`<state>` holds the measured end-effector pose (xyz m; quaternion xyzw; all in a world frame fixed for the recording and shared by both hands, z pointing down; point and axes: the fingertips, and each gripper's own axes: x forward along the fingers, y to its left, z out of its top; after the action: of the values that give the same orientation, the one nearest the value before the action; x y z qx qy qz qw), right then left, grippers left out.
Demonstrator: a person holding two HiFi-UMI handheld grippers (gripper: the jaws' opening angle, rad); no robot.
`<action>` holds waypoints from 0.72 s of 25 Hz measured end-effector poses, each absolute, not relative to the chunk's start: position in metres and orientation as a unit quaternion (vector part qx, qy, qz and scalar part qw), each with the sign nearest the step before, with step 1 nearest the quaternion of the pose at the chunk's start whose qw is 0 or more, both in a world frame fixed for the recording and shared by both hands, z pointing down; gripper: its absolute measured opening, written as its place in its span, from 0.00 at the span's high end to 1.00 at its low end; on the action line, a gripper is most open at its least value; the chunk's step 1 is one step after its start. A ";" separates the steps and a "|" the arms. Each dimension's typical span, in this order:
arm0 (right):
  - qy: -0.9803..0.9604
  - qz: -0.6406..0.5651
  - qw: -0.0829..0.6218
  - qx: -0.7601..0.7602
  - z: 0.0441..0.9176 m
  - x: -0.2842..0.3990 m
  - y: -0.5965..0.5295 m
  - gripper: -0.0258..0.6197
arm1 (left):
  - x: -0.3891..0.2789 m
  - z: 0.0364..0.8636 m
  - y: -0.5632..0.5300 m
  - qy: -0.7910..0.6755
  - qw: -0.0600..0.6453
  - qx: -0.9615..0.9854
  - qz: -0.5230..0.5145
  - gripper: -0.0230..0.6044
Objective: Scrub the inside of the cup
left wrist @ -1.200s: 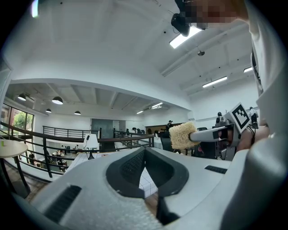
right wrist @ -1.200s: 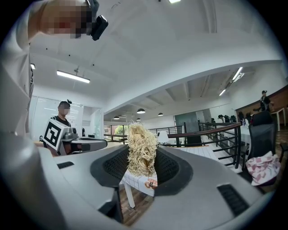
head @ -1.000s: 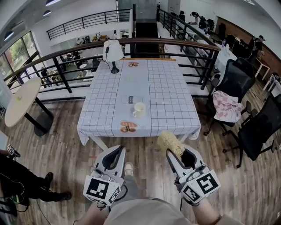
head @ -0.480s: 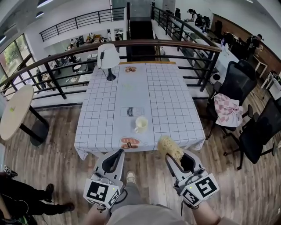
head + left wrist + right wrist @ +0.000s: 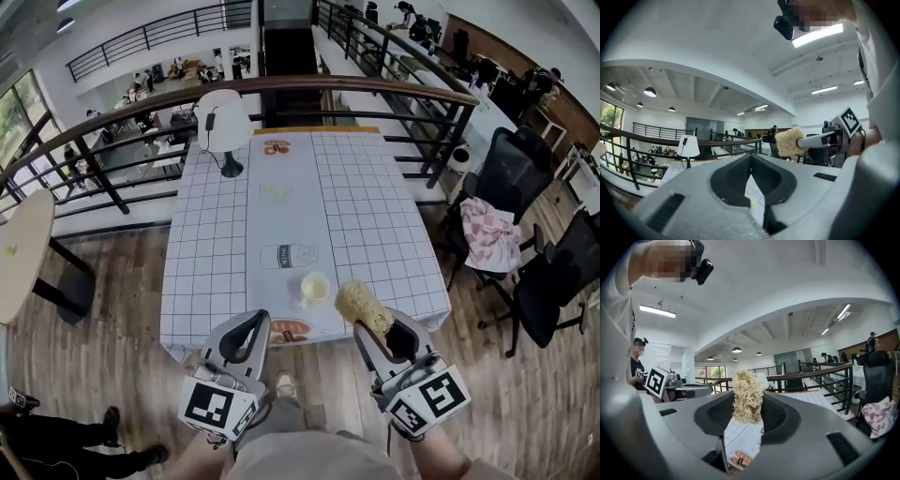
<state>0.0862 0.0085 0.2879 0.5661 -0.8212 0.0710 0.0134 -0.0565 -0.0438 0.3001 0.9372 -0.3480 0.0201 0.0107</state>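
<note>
Cup stands upright near the front edge of the checked table, just beyond the scrubber and apart from both grippers. Right gripper clamps the fibrous scrubber between its jaws, with the tuft projecting past the jaw tips. Left gripper has its jaws closed together, empty.

The worktop has slid down the frame. Its near edge, once well above both tongs, now meets the tips of the left tongs and right tongs. The cup has dropped from mid-frame to just left of the scrubber, whose head now overlaps the worktop.
</note>
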 end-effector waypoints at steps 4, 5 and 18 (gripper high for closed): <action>-0.815 0.070 0.012 0.575 0.284 0.080 -0.027 0.72 | -0.059 0.301 -0.080 -0.332 0.014 0.943 0.019 0.94; -0.813 0.069 0.012 0.578 0.283 0.079 -0.035 0.72 | -0.059 0.301 -0.088 -0.327 0.014 0.945 0.019 0.94; -0.797 0.080 0.018 0.598 0.293 0.084 -0.084 0.72 | -0.051 0.312 -0.140 -0.303 0.004 0.953 0.032 0.94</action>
<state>0.0839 -0.0837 0.2927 0.5980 -0.7973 0.0801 0.0184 -0.0514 -0.1398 0.3124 0.9525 -0.3027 0.0319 0.0043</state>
